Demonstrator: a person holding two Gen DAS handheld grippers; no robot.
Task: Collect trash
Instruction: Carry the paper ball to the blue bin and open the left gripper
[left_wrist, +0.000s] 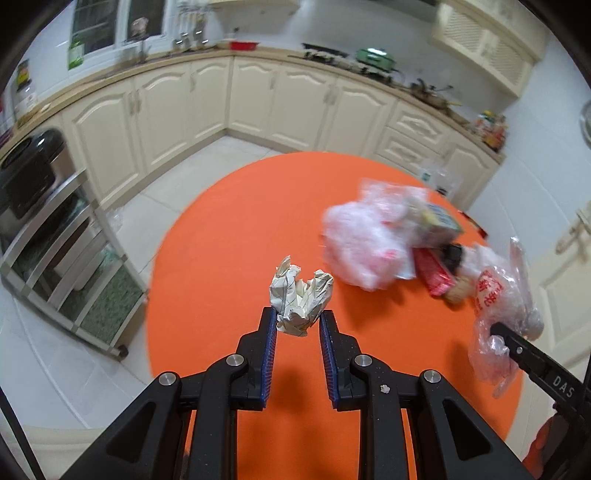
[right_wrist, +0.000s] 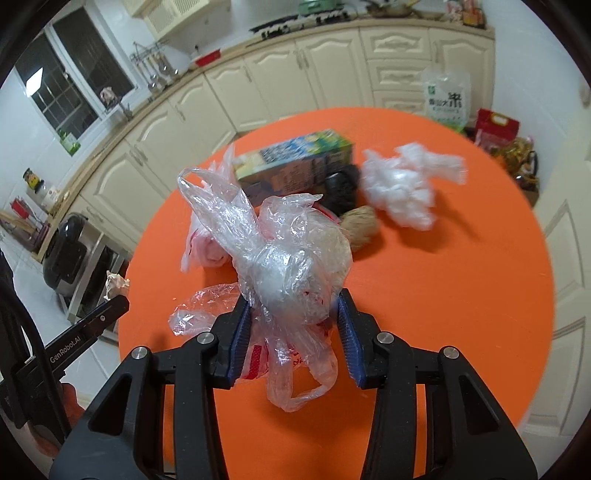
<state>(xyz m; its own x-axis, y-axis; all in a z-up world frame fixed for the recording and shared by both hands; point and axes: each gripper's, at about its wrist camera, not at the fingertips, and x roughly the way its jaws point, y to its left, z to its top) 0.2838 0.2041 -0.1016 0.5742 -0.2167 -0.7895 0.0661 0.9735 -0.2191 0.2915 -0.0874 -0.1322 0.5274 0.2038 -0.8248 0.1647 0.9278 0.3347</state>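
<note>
The left gripper (left_wrist: 298, 317) is clamped on a crumpled ball of cream paper (left_wrist: 300, 300), its blue pads (left_wrist: 272, 334) pressing the wad's lower sides while the rest bulges up past the fingertips, above an orange round table (left_wrist: 229, 229). The wad has no clear long axis. The right gripper (right_wrist: 295, 306) is closed around a bunched clear plastic bag (right_wrist: 291, 266), whose twisted handle loops stick up and to the left and whose loose tail with red print hangs down between the fingers. Beyond it on the tabletop lie more scraps, close together: a green-and-yellow carton (right_wrist: 295, 157) on its side with its long axis running left to right, a black lump (right_wrist: 341, 190) touching it, a tan fibrous ball (right_wrist: 360, 227) just in front, a pinkish bag (right_wrist: 205, 247) partly hidden behind the held plastic, and a crumpled white plastic bag (right_wrist: 404, 182) off to the right, blurred. Cream kitchen cabinets (left_wrist: 207, 107) curve behind the table; a metal shelf rack (left_wrist: 62, 236) stands on the floor to the left.
</note>
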